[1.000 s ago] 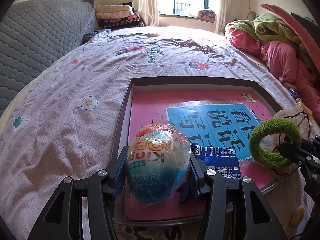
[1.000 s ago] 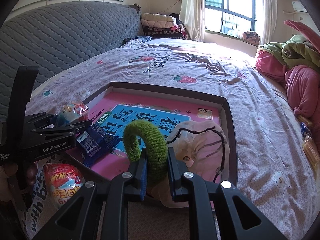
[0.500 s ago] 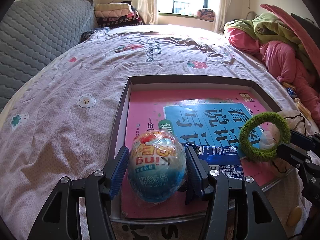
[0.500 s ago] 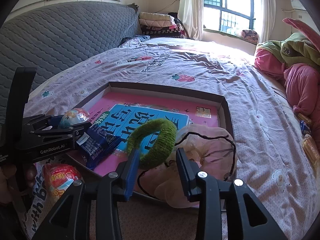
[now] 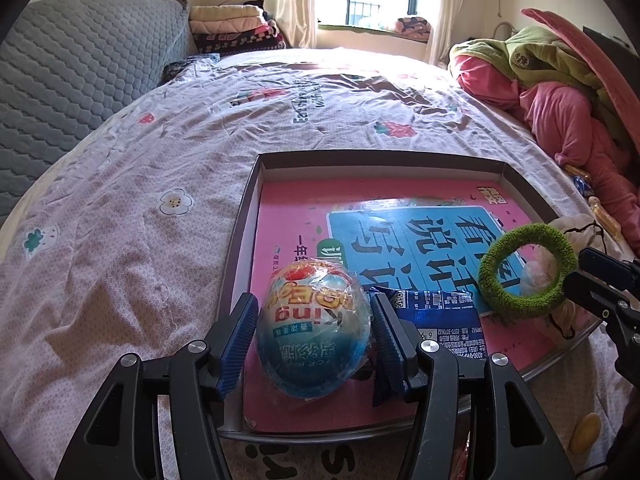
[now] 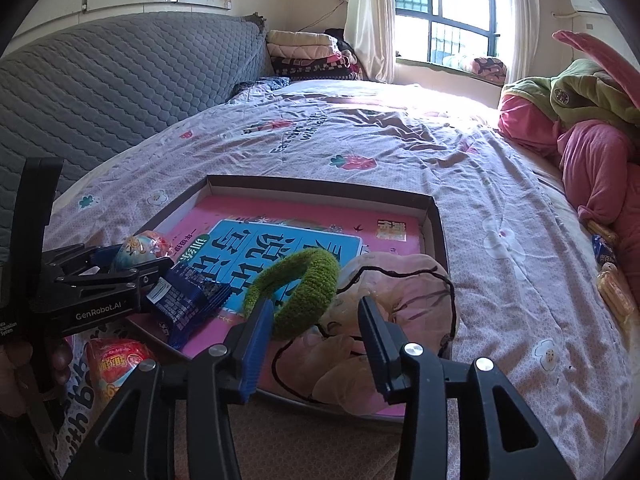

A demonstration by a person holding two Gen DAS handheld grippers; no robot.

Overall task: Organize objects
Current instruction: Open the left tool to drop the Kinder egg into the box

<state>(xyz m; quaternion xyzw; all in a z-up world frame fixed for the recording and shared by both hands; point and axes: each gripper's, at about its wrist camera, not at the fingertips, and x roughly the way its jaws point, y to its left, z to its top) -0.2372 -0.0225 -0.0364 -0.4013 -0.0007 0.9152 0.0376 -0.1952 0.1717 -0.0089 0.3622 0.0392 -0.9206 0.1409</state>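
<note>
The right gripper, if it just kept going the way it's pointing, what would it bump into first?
Most likely the green fuzzy ring, which sits right between the right gripper's opening jaws, leaning on the pink pouch in the tray. Depth is hard to judge.

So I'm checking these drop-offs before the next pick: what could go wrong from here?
The green ring leans on the left pad of the right tool, whose jaws are opening; it may snag as that tool pulls back, or slide off the pink pouch. The wrapped egg sits loose between the left tool's open pads near the box rim and may roll.
</note>
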